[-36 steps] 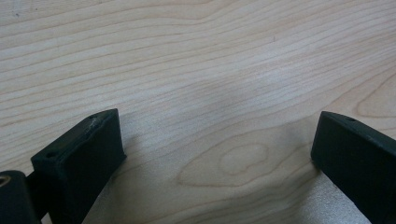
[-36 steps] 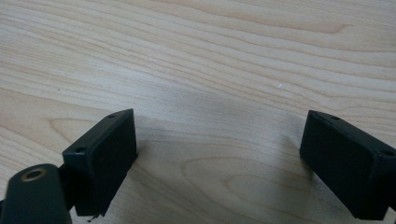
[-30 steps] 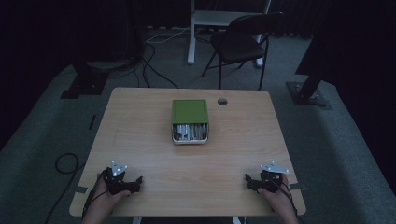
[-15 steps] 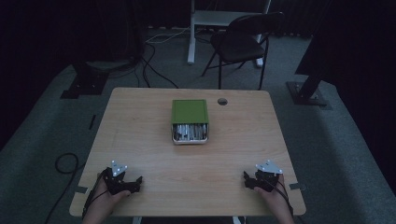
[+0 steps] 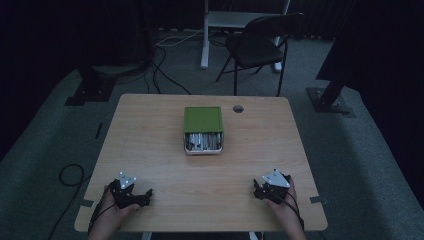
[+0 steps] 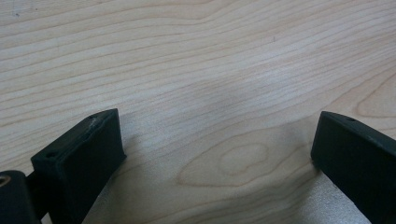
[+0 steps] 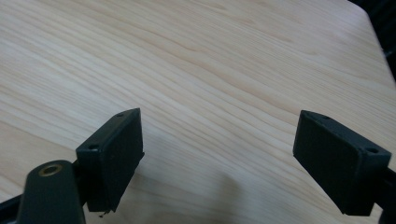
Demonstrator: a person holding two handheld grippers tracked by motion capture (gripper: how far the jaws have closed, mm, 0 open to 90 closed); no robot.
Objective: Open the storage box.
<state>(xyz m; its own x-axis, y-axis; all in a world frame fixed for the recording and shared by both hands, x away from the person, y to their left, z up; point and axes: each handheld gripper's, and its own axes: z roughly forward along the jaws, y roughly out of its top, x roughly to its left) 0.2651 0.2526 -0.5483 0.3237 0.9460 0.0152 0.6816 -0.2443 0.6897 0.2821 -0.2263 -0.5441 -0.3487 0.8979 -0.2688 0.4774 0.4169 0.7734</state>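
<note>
Bench (image 5: 150, 130): pale wood, in a dim room.
Green box (image 5: 203, 119): sits at mid-bench toward the far edge, well apart from both hand-held grippers; its near end is open.
Box contents (image 5: 203, 141): a packed row of greyish pieces, possibly metal, though the high view is too dark and small to tell.
Left hand-held gripper (image 5: 142, 196): rests near the front left corner of the bench, held in the person's left hand (image 5: 111, 217). In its own view the jaws stand wide apart over bare wood (image 6: 219, 93), with nothing between them.
Right hand-held gripper (image 5: 256, 189): near the front right corner, in the person's right hand (image 5: 285, 210). Its jaws are spread wide and have just been closing slightly, with only bare bench (image 7: 219, 93) between them.
Chair (image 5: 255, 45): stands on the floor beyond the bench.
</note>
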